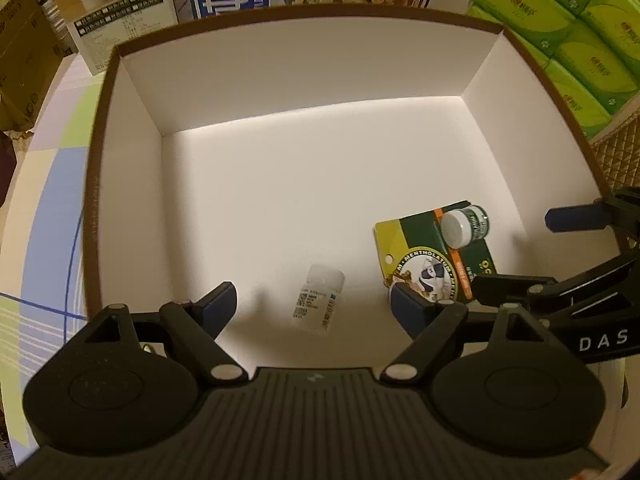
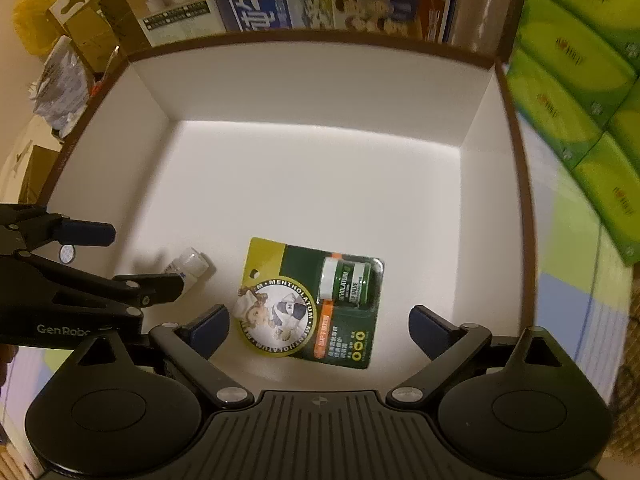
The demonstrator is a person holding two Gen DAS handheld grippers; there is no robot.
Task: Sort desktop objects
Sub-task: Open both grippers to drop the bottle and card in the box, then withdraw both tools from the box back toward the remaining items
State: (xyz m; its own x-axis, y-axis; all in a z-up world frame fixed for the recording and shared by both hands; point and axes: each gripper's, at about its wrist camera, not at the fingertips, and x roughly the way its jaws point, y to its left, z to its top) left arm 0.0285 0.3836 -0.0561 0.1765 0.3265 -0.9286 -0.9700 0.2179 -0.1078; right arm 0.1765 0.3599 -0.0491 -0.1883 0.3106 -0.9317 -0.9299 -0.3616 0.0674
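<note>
**Two items down in white box, both tongs apart**

Box [image 1: 280, 80]: square cardboard, smooth white inside, brown rim. Inside, 2 items. 1 small white plastic pill bottle [image 1: 319, 298], cylinder, lying on its side, barcode label, text too small to read. At its 3 o'clock, 1 flat glossy blister card [image 2: 308, 304], green/yellow, round logo reading "MENTHOLATUM", w/ 1 small green jar sealed on it. Left tongs [image 1: 316, 304] spread wide above bottle, not touching. Right tongs [image 2: 320, 328] spread wide over card, nothing gripped; "GenRobo" printed on left unit. Green tissue packs [image 1: 560, 20] stacked at 2 o'clock.
</note>
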